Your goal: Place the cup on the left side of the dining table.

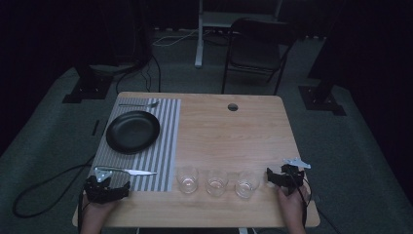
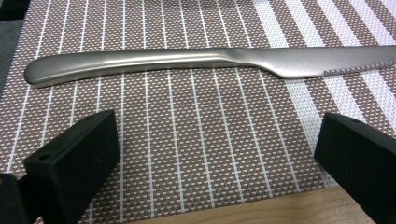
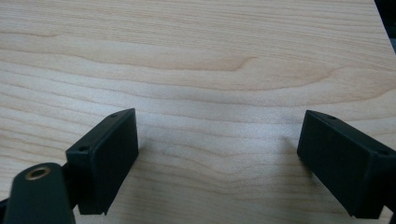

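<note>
while both tongs gape empty, knife (image 2: 187, 63) near left

A light wooden worktop (image 1: 229, 131) with a round hole (image 1: 233, 107) near its far edge. A striped placemat (image 1: 165, 146) covers its left side. Three clear glasses (image 1: 216, 183) stand along the near edge.

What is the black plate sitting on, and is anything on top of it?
The black plate rests on the striped placemat. Nothing visible lies on it. The mat directly beneath the plate is hidden.
</note>
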